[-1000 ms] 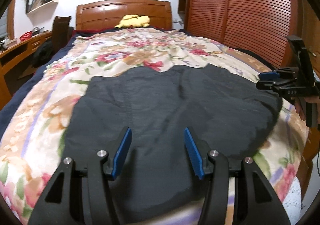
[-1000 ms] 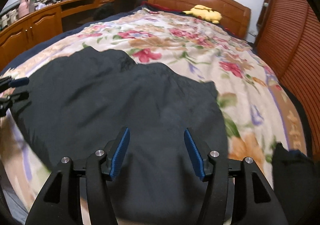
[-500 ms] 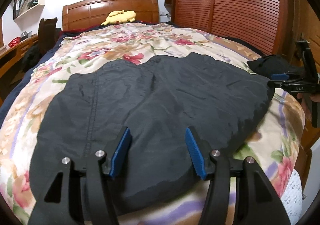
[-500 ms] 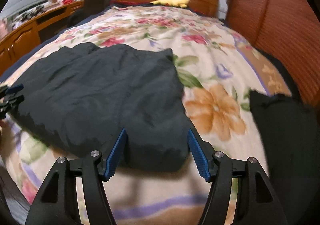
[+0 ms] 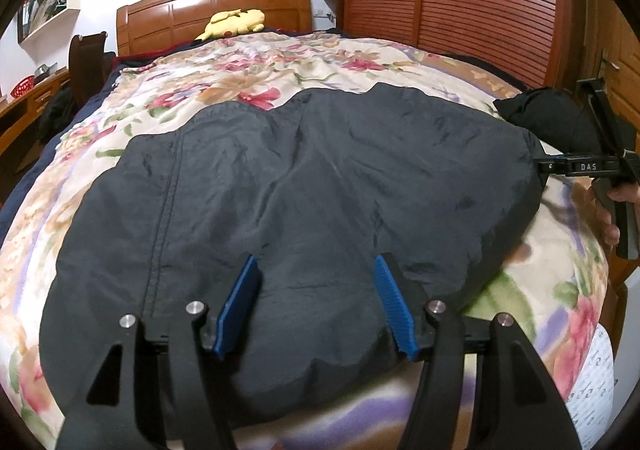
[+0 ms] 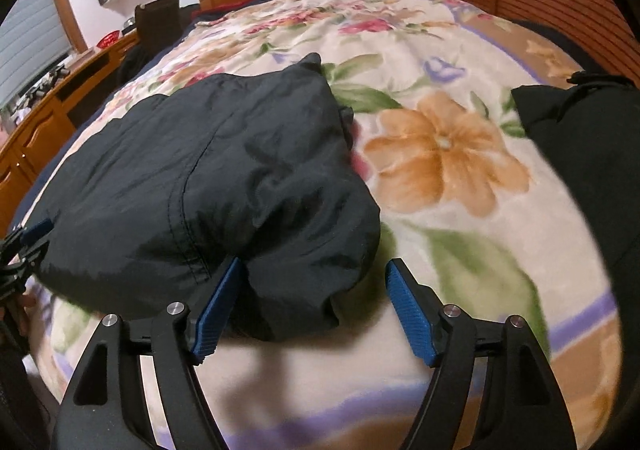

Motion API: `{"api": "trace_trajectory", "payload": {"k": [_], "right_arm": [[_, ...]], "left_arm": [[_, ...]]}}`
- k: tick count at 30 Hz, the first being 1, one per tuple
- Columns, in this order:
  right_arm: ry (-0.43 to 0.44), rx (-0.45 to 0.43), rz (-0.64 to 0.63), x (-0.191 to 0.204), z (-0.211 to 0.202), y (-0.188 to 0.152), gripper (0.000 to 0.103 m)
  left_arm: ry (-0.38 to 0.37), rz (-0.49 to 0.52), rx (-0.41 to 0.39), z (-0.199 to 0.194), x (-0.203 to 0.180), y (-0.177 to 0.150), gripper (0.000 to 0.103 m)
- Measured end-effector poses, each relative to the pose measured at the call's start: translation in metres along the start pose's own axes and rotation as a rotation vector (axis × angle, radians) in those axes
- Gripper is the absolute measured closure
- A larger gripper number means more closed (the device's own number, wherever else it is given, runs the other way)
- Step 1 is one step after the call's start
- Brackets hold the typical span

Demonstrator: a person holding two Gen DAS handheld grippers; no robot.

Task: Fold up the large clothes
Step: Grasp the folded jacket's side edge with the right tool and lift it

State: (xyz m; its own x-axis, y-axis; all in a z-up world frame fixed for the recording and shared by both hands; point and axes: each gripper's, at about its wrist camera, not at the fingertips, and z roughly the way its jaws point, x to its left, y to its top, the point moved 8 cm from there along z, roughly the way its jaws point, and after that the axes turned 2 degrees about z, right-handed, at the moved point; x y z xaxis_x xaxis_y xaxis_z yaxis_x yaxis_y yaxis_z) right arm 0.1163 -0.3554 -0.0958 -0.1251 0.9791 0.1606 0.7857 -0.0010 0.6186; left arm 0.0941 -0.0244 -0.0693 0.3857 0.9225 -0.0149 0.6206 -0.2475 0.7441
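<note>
On the floral bed (image 5: 360,62), a dark jacket (image 5: 304,186) lies spread near the foot edge as the left gripper (image 5: 316,304) and right gripper (image 6: 314,308) hover over its hem, jaws opening, empty. Slippery fabric may bunch if pinched unevenly. "DAS" marks the right gripper.

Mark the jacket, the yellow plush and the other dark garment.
jacket (image 5: 320,186), left wrist view, middle of its top panel
plush (image 5: 236,21), left wrist view, its body
garment (image 6: 580,154), right wrist view, its near fold
</note>
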Motion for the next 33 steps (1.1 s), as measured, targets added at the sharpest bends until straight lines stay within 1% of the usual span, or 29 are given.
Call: {"api": "trace_trajectory", "payload": {"k": [2, 4, 7, 8, 9, 10, 12, 15, 18, 21, 24, 28, 33], "right_arm": [[0.003, 0.003, 0.000, 0.002, 0.003, 0.000, 0.028], [0.023, 0.005, 0.012, 0.003, 0.006, -0.001, 0.030], [0.100, 0.012, 0.044, 0.004, 0.007, -0.002, 0.044], [0.139, 0.015, 0.052, 0.006, 0.006, -0.003, 0.056], [0.155, 0.012, 0.049, 0.008, 0.005, -0.003, 0.060], [0.156, 0.008, 0.038, 0.010, 0.004, -0.002, 0.062], [0.155, -0.008, 0.020, 0.013, -0.003, 0.000, 0.077], [0.142, -0.070, -0.005, 0.019, -0.020, 0.010, 0.087], [0.162, -0.158, -0.028, 0.031, -0.048, 0.029, 0.090], [0.154, -0.208, -0.076, 0.049, -0.065, 0.043, 0.091], [0.140, -0.229, -0.110, 0.063, -0.072, 0.054, 0.092], [0.150, -0.253, -0.126, 0.079, -0.077, 0.067, 0.092], [0.199, -0.289, -0.158, 0.108, -0.083, 0.084, 0.092]], "left_arm": [[0.000, -0.001, 0.000, 0.000, 0.000, 0.000, 0.042], [0.003, 0.000, 0.002, 0.002, -0.001, -0.002, 0.042], [0.005, 0.003, 0.003, 0.003, -0.001, -0.003, 0.042], [0.004, 0.002, 0.003, 0.003, -0.001, -0.003, 0.042], [0.003, 0.001, 0.003, 0.003, -0.001, -0.003, 0.042], [0.003, 0.001, 0.003, 0.003, -0.001, -0.003, 0.042], [0.004, 0.002, 0.004, 0.003, -0.001, -0.003, 0.042], [0.005, 0.002, 0.004, 0.003, -0.001, -0.003, 0.042], [0.004, 0.000, 0.005, 0.003, -0.001, -0.003, 0.042], [0.001, -0.004, 0.006, 0.002, 0.000, -0.004, 0.042], [-0.002, -0.002, 0.002, -0.001, 0.000, -0.004, 0.042], [0.003, -0.001, -0.013, -0.011, 0.006, -0.004, 0.042], [0.017, -0.016, -0.040, -0.029, 0.018, -0.004, 0.042]]}}
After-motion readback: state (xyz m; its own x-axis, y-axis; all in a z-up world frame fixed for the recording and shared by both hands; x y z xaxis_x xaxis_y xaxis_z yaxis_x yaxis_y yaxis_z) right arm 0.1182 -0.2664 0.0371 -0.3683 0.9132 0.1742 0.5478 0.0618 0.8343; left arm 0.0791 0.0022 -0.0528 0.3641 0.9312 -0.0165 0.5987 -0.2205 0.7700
